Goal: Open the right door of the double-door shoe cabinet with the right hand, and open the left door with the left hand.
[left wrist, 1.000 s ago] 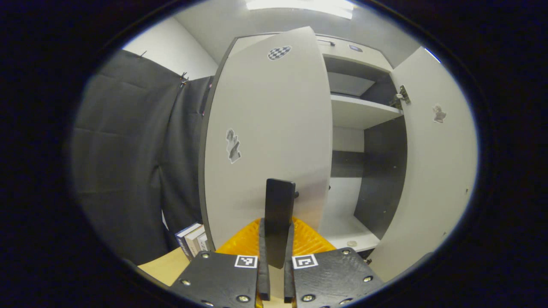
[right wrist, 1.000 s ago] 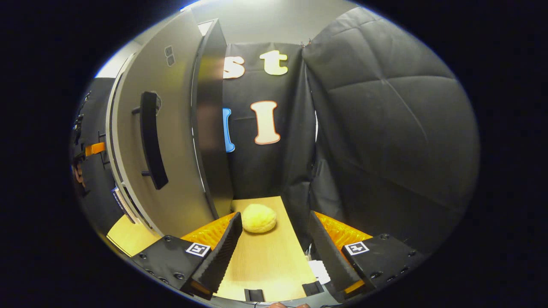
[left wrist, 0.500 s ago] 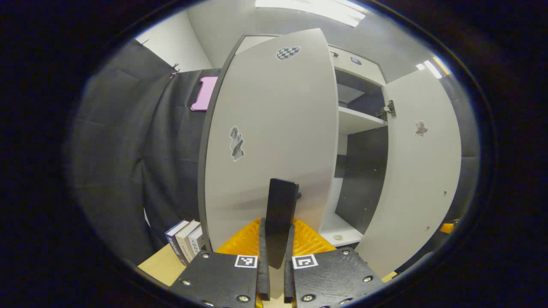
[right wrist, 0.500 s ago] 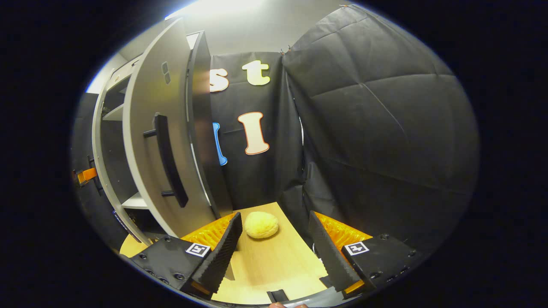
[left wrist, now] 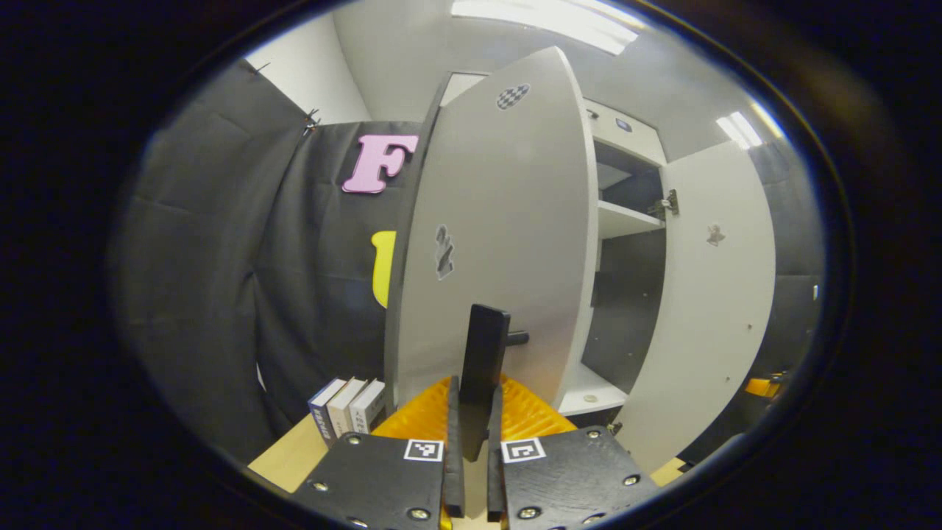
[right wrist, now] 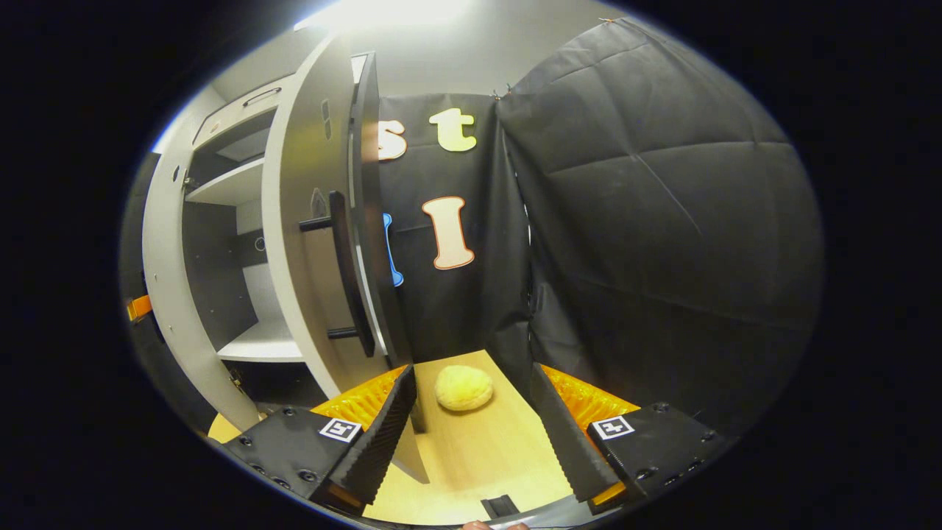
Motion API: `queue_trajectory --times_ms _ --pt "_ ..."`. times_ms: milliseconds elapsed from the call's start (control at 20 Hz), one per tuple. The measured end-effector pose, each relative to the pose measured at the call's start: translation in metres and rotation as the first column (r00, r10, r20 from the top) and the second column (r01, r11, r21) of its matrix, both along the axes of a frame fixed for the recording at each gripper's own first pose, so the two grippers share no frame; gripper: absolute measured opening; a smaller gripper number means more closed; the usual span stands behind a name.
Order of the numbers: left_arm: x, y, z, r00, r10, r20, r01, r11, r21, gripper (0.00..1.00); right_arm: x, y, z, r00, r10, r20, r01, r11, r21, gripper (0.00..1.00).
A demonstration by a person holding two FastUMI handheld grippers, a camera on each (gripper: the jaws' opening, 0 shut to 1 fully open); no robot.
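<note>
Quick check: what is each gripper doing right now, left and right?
Left gripper: jaws closed on the left door's black handle.
Right gripper: jaws open, holding nothing, above the wooden table near a yellow bun.

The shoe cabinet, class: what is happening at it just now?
A person works two tongs. The left tongs are shut on the black handle of the left door, which stands partly open. The right tongs are open, off the right door, which is swung wide. A yellow round thing lies on the table.

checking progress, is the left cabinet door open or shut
Open. The left door is swung out from the cabinet, baring the shelves, with the left gripper clamped on its handle.
</note>
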State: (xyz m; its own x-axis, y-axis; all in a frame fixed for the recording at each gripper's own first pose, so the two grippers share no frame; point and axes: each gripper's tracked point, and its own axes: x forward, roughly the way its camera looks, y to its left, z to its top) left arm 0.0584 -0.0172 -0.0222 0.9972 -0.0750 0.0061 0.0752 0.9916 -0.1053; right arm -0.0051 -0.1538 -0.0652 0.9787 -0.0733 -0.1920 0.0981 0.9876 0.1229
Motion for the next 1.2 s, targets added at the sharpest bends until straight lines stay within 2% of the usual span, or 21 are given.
queue_trajectory --times_ms 100,150,200,350,400,450,500,600,650,700,850,900,950,1000,1200 --pt "-0.008 0.005 -0.011 0.999 0.006 -0.052 -0.008 0.999 -0.047 0.14 -0.005 0.006 -0.003 1.000 0.004 -0.013 -0.004 1.000 -0.004 0.92" --pt "-0.012 0.007 0.000 0.999 0.022 -0.026 -0.023 0.997 -0.071 0.10 -0.006 0.007 -0.006 1.000 -0.003 -0.020 0.003 1.000 -0.012 0.92" --pt "-0.008 0.008 0.001 0.999 0.031 -0.025 -0.033 0.997 -0.068 0.05 -0.009 0.007 -0.007 1.000 -0.014 -0.024 0.014 1.000 -0.020 0.92" --pt "-0.013 0.029 -0.005 0.995 0.095 -0.042 -0.097 0.995 -0.030 0.05 -0.012 0.014 -0.004 1.000 -0.023 -0.019 0.023 1.000 0.000 0.92" --pt "-0.008 0.040 -0.010 0.990 0.132 -0.051 -0.134 0.990 -0.031 0.01 -0.013 0.015 -0.002 1.000 -0.024 -0.017 0.024 1.000 0.011 0.98" --pt "-0.008 0.051 -0.009 0.985 0.168 -0.050 -0.170 0.985 -0.035 0.01 -0.013 0.017 -0.001 1.000 -0.026 -0.014 0.026 0.999 0.021 0.92" --pt "-0.006 0.051 -0.010 0.988 0.147 -0.053 -0.150 0.987 -0.050 0.02 -0.014 0.018 0.000 1.000 -0.027 -0.012 0.027 0.999 0.026 0.92" --pt "-0.009 0.033 -0.006 0.994 0.094 -0.052 -0.101 0.985 -0.141 0.02 -0.016 0.020 -0.001 0.999 -0.028 -0.014 0.029 0.999 0.024 0.92" --pt "-0.010 0.026 -0.003 0.994 0.093 -0.052 -0.100 0.984 -0.146 0.02 -0.019 0.020 -0.004 0.999 -0.031 -0.021 0.031 0.999 0.020 0.98" --pt "-0.010 0.025 -0.002 0.994 0.097 -0.051 -0.103 0.986 -0.129 0.02 -0.021 0.019 -0.005 0.999 -0.033 -0.027 0.034 0.999 0.018 0.92" --pt "-0.008 0.034 -0.007 0.994 0.103 -0.046 -0.108 0.988 -0.108 0.02 -0.023 0.023 -0.003 0.999 -0.029 -0.027 0.030 0.999 0.035 0.92" --pt "-0.009 0.034 -0.005 0.993 0.105 -0.044 -0.109 0.989 -0.102 0.01 -0.023 0.024 -0.001 0.999 -0.027 -0.025 0.028 0.999 0.034 0.98" --pt "-0.010 0.036 -0.005 0.993 0.111 -0.045 -0.115 0.990 -0.087 0.02 -0.024 0.023 0.000 0.999 -0.028 -0.025 0.028 0.999 0.027 0.93" --pt "-0.011 0.037 -0.006 0.992 0.116 -0.045 -0.119 0.990 -0.069 0.02 -0.023 0.020 0.001 0.999 -0.031 -0.025 0.031 0.999 0.019 0.98" --pt "-0.010 0.038 -0.007 0.992 0.121 -0.046 -0.124 0.990 -0.067 0.01 -0.019 0.025 0.005 1.000 -0.019 -0.022 0.020 0.999 0.043 0.98"
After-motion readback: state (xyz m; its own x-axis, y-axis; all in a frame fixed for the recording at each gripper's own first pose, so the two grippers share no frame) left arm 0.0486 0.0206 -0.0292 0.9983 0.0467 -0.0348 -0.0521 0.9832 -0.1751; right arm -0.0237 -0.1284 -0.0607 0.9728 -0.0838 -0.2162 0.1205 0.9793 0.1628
